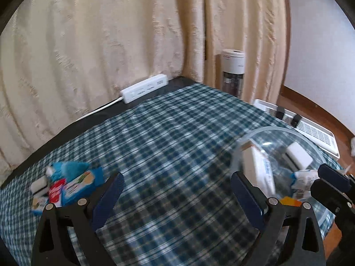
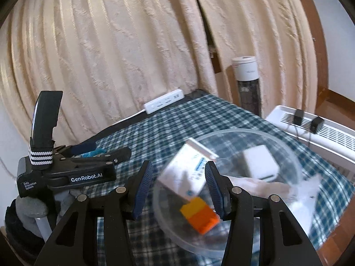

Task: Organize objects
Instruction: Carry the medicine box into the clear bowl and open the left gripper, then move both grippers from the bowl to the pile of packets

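Black fingers with blue ribbed pads fill the foreground of both wrist views. Right gripper [image 2: 178,190] has its fingers spread wide and empty, poised over the near rim of a clear bowl [image 2: 295,155] on the checked cloth [image 2: 168,128] that covers the surface. A white carton [image 2: 188,173] is blurred mid-frame, tilted, its long axis running from upper right down toward the fingers; it sits between the pads but touches neither, so likely dropping into the bowl, though blur makes that uncertain. Below it lies an orange-and-yellow block [image 2: 199,218] inside the bowl, with a white square box [image 2: 259,164] further back and crumpled white packaging [image 2: 308,190] at the right rim.

Left gripper [image 1: 177,197] is also wide and empty, held above bare cloth. From it, the remaining loose pile lies forward and to the left: a blue plush item [image 1: 71,168], a blue packet [image 1: 82,187], a red packet [image 1: 55,194] and a small white piece [image 1: 38,185], all close together, some touching. Left hand is plainly the nearer one for that pile; the bowl sits to its right.

Hard to make out: print on every packet, the bowl's far contents through glare, and the pile's lower edge, cut off behind the left finger. A power strip [image 1: 144,88] lies at the far edge of the surface by the curtain [image 1: 99,44].
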The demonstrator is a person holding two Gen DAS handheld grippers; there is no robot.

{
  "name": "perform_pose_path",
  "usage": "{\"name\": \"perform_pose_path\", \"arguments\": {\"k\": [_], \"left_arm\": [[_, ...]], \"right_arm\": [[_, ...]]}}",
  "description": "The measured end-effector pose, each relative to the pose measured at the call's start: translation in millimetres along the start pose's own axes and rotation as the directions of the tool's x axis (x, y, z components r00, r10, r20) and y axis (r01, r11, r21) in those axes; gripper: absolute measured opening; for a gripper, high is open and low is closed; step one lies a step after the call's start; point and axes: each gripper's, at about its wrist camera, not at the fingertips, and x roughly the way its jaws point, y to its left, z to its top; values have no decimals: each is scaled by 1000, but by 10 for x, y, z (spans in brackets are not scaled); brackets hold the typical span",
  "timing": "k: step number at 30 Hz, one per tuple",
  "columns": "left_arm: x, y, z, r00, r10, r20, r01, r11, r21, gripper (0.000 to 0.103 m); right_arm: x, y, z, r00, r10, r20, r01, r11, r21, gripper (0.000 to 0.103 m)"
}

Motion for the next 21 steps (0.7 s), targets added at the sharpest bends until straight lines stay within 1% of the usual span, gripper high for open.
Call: {"name": "perform_pose_path", "arguments": {"k": [5,10,19,21], "left_arm": [[-22,299,-96,999,35,-12,-36,997,-65,100],[0,538,-195,998,53,-36,-57,991,-124,100],[-15,854,-339,996,78,-53,-86,981,-173,100],[-23,942,-374,995,85,-58,-94,978,-188,100]], "right_arm": [[96,121,-29,999,28,-22,-28,1000,-12,51],[183,215,-39,998,43,-52,-44,999,-15,51],[361,457,-68,992,75,-103,-78,997,-27,52],[405,497,-71,990,82,-117,-85,996,-25,55]]}}
